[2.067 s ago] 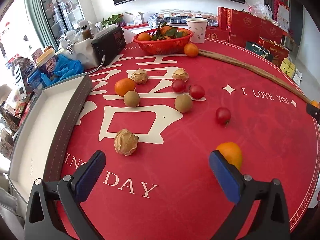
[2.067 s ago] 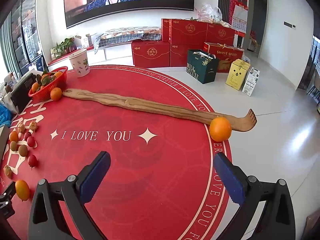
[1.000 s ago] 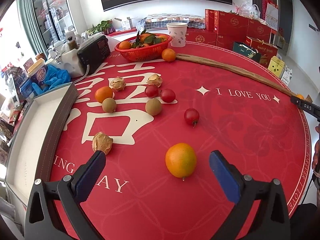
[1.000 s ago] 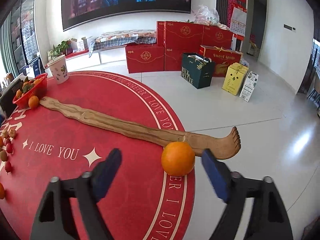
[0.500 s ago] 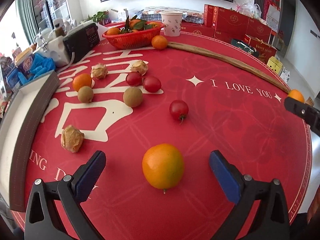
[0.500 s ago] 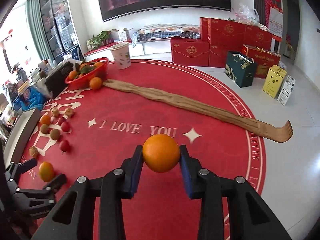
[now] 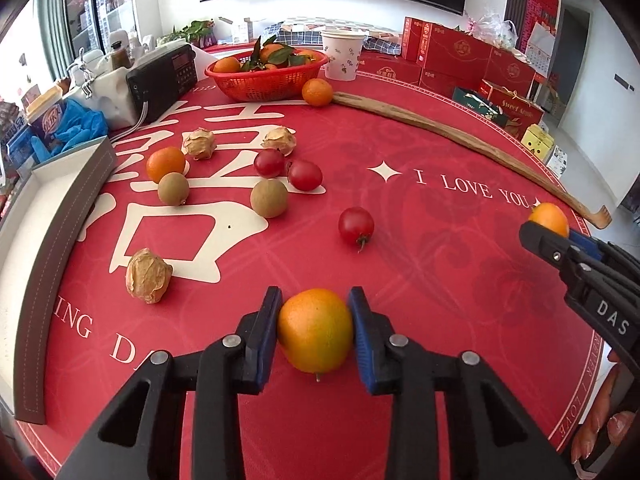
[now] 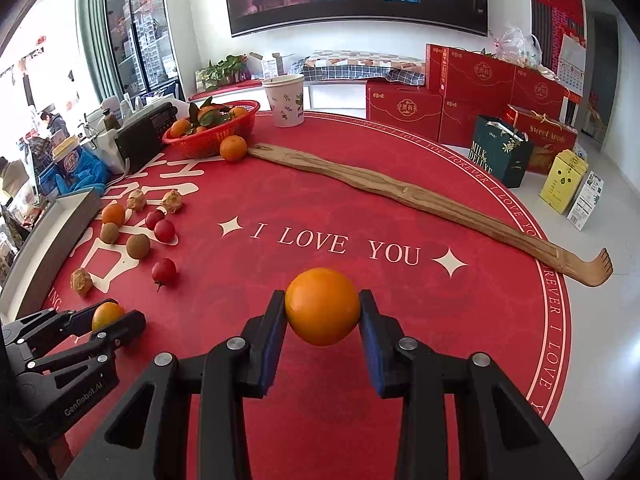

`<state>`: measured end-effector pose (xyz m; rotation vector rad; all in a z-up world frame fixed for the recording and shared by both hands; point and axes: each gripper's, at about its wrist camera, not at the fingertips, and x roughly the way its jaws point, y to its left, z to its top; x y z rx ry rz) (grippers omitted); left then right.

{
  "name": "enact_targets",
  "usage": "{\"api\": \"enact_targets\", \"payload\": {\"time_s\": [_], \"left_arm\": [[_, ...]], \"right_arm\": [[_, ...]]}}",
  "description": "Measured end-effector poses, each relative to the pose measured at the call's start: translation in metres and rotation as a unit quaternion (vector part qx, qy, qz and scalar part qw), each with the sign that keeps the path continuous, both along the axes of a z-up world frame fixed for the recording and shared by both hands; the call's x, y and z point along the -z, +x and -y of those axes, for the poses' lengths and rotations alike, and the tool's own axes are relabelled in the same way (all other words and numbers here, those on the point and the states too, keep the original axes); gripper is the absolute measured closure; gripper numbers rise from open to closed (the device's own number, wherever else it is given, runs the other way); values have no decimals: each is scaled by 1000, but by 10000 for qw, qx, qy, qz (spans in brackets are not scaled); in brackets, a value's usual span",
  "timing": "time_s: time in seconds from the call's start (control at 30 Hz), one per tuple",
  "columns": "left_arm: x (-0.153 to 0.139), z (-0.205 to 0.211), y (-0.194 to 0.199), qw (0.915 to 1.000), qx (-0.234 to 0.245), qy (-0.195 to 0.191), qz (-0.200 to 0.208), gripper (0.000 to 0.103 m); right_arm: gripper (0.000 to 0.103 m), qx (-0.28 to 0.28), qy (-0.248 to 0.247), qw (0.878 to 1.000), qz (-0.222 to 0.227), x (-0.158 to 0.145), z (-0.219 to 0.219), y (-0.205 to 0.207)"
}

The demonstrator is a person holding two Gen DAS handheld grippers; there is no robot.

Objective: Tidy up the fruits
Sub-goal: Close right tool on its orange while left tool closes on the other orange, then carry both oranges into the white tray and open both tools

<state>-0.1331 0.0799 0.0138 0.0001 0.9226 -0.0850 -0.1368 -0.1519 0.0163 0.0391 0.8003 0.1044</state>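
Observation:
My left gripper [image 7: 315, 328] is shut on an orange [image 7: 315, 335] low over the red round table's near edge. My right gripper [image 8: 322, 316] is shut on another orange [image 8: 322, 306] and holds it above the table; it shows at the right of the left wrist view [image 7: 548, 219]. Loose fruit lies at the table's left: an orange [image 7: 165, 164], red tomatoes [image 7: 355, 224], brown round fruits [image 7: 269, 198] and papery husked fruits [image 7: 148, 275]. A red basket [image 7: 264, 80] of oranges with leaves stands at the back, with one orange [image 7: 317, 92] beside it.
A long wooden back scratcher [image 8: 420, 196] lies across the table's back right. A grey-rimmed white tray [image 7: 48, 216] sits at the left edge. A black radio [image 7: 164, 76] and a paper cup [image 7: 340, 60] stand at the back. Gift boxes [image 8: 480, 96] stand on the floor beyond.
My left gripper closed on the orange that lay between its open fingers. My right gripper, shut on its orange, moved slightly left over the table.

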Motion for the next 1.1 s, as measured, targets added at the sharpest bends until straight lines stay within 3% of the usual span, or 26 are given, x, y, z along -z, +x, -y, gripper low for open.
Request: {"api": "enact_targets", "payload": {"time_s": [0.1, 0.37, 0.8, 1.1], "left_arm": [[-3, -9, -5, 9999, 4, -122, -40, 66], [-27, -44, -22, 9995, -148, 15, 282, 66], [-61, -144, -32, 9932, -887, 202, 725, 66], [-60, -218, -33, 9854, -1501, 312, 744, 66]], "right_arm": [[66, -56, 75, 9999, -42, 1, -5, 3], [66, -293, 175, 9994, 59, -3, -32, 6], [66, -930, 337, 9950, 147, -19, -103, 12], [66, -1715, 360, 9845, 88, -38, -189, 18]]}}
